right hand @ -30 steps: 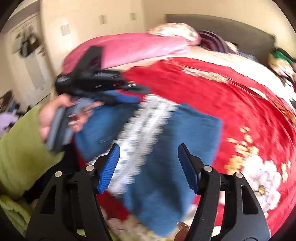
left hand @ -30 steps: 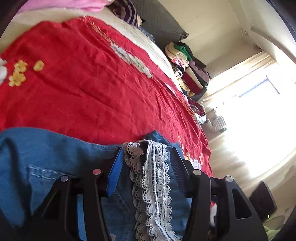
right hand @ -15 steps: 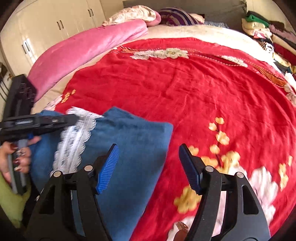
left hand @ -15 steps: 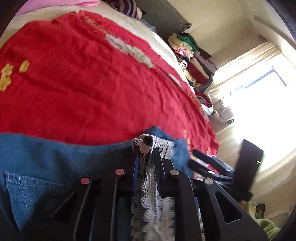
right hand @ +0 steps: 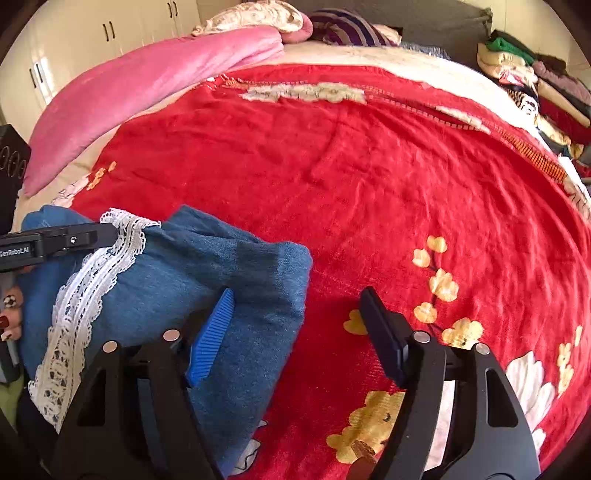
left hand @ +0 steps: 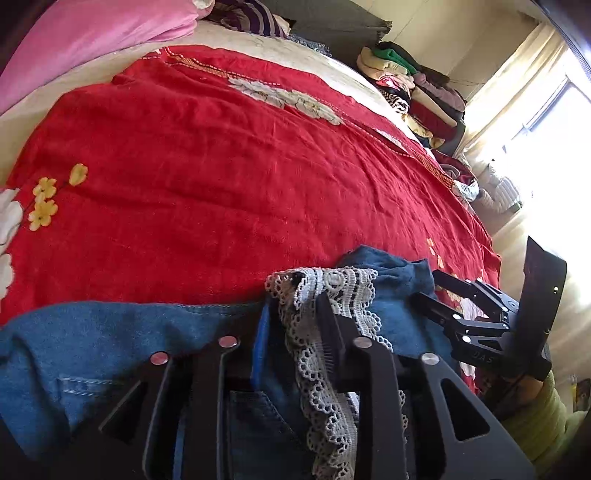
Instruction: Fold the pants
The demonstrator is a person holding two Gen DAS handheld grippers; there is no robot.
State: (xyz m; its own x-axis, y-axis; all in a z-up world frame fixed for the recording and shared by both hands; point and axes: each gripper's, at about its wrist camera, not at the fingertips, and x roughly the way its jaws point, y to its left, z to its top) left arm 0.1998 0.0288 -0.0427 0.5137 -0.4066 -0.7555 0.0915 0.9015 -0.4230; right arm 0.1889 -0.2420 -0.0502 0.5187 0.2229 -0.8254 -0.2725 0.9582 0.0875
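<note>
Blue denim pants [right hand: 207,280] with a white lace trim [right hand: 92,280] lie bunched at the near edge of a bed with a red flowered blanket [right hand: 369,177]. My left gripper [left hand: 295,332] is shut on the lace-trimmed edge of the pants [left hand: 110,332]; it also shows in the right wrist view [right hand: 107,232], pinching the lace. My right gripper [right hand: 299,332] is open, its jaws straddling the right edge of the denim, one blue pad [right hand: 210,332] over the cloth. The right gripper shows in the left wrist view [left hand: 432,291] beside the pants.
A pink quilt [right hand: 147,81] and pillows [right hand: 343,26] lie at the far left and head of the bed. A stack of folded clothes [right hand: 532,81] stands at the far right. Cupboards [right hand: 92,37] line the left wall; a bright window [left hand: 546,129] is beyond.
My left gripper closed on the lace-trimmed edge a second ago and still holds it. My right gripper has come down and forward to the denim's right edge, still open.
</note>
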